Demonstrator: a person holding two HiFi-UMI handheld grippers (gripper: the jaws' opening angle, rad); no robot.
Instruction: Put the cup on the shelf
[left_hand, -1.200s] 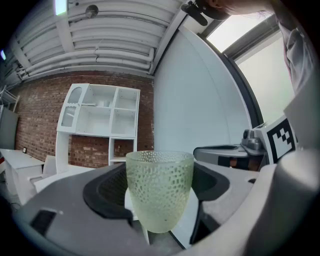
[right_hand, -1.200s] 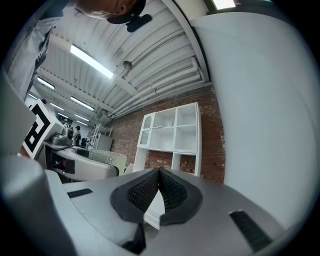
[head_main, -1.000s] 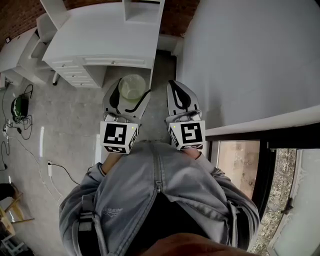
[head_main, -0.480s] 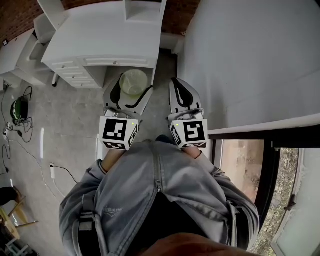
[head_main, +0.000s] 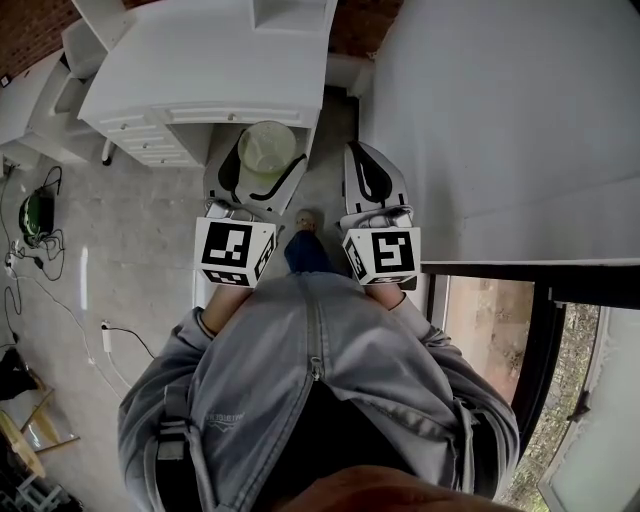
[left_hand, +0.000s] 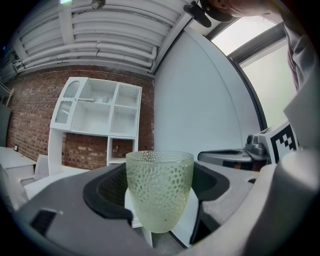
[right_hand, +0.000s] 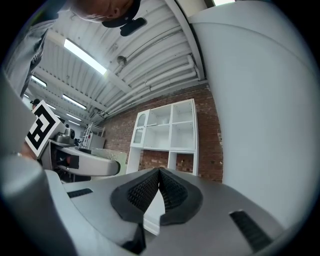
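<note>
Seen from above, a grey concrete floor (head_main: 140, 230) at far left carries loose cables (head_main: 40, 215). Beyond it, at upper left, stands a white desk (head_main: 200, 70) with drawers. Just in front of the desk, the left gripper (head_main: 262, 165) is clamped on a cup (head_main: 266, 145), one jaw on each side of it. The cup is a pale green tumbler with a dimpled surface, held upright in the air with its open mouth facing up. In the left gripper view, the cup sits between the dark pads (left_hand: 107, 187), and behind it a white shelf unit (left_hand: 97, 120) of open compartments stands against a red brick wall (left_hand: 30, 115), well apart from the cup. Between the two grippers, the toe of the person's shoe (head_main: 305, 220) shows on the floor, above a grey denim jacket (head_main: 310, 390). The right gripper (head_main: 368, 175) is held level with the left and near it, with its jaws together and nothing between them. To its right, a large plain white wall (head_main: 500, 110) fills the upper right. A window (head_main: 480, 330) with a dark frame lies below it at lower right.
</note>
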